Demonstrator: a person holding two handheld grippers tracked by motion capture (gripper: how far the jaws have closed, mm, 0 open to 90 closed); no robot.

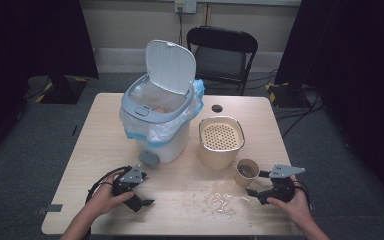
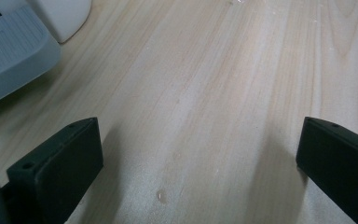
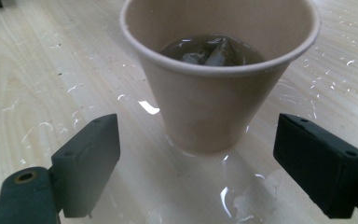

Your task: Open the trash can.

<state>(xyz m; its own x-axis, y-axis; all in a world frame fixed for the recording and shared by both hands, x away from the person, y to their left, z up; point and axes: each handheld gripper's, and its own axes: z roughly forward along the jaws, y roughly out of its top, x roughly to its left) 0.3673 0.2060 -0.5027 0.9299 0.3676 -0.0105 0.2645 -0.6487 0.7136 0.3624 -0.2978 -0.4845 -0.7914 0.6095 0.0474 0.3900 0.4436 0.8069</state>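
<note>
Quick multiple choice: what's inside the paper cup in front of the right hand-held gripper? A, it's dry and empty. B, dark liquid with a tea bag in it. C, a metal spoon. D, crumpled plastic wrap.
B: the right gripper view looks into the paper cup and shows dark liquid with a soaked tea bag lying in it, no spoon or wrap.

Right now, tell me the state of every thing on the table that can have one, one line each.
Bin lid: flipped up, open.
Bin: lined with a bag, upright.
Strainer pot: upright, strainer insert seated in it.
Paper cup: upright, holds dark liquid with a tea bag.
Table: wet, puddles near the cup.
Left claw: open, nothing between the jaws.
Right claw: open, jaws either side of the cup, not touching.
</note>
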